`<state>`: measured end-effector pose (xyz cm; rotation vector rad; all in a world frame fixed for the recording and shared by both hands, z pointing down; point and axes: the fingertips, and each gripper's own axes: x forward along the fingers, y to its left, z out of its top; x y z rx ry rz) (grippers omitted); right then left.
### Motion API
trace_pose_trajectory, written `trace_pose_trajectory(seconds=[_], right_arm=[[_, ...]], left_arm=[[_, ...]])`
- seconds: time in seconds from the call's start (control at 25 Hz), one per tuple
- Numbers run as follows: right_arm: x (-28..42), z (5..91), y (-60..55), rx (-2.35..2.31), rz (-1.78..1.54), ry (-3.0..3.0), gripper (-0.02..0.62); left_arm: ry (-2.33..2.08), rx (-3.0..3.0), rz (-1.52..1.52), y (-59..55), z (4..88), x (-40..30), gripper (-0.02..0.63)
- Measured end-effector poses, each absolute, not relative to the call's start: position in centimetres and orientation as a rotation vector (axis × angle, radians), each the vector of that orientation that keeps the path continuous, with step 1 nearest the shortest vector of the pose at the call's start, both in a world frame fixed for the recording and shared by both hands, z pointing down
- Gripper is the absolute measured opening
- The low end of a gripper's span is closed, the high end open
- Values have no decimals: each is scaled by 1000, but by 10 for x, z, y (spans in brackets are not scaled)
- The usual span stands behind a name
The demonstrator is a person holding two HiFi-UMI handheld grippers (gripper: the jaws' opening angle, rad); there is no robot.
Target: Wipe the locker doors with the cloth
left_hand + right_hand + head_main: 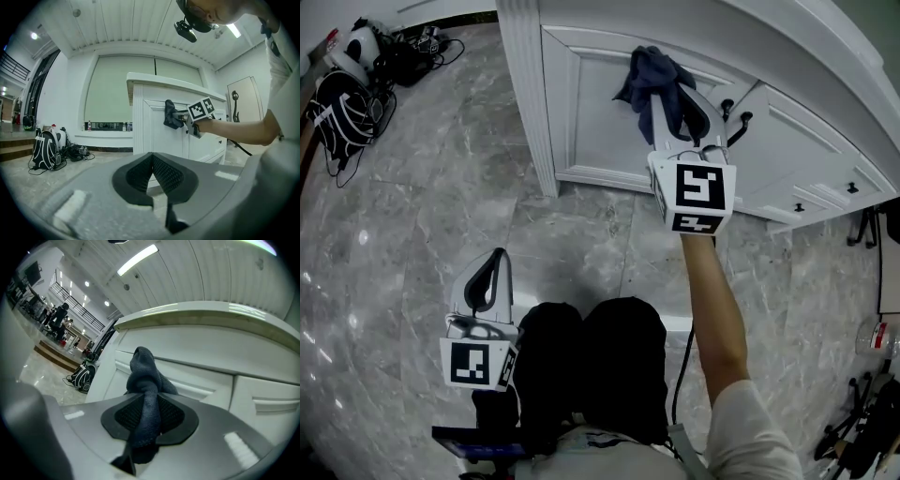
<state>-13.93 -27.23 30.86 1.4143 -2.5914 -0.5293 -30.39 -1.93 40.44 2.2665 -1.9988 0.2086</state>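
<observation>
Blue-grey cloth [654, 77] at the white locker door [586, 103], upper centre of the head view.
Right gripper [149, 414] clamps the cloth between its pads; left gripper [490, 274], lower left, has jaws closed together, empty.

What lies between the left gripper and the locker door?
Only bare marble floor, as the head view shows, separates the left gripper from the locker door.

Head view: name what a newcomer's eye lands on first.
The dark blue cloth, clamped in the right gripper, is held up to the white locker door at the top. The left gripper hangs shut and empty above the grey marble floor, lower left. A black backpack lies upper left.
</observation>
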Motion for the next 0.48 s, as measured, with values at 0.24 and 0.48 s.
trace_pose_trajectory(seconds=[0.24, 0.48], right_arm=[[-99, 311, -282, 1530, -470, -2532, 86], [-74, 314, -289, 1625, -382, -2510, 86]], left_arm=[[-1979, 2292, 215, -24, 404, -291, 2], [-1973, 2304, 214, -25, 401, -283, 2]])
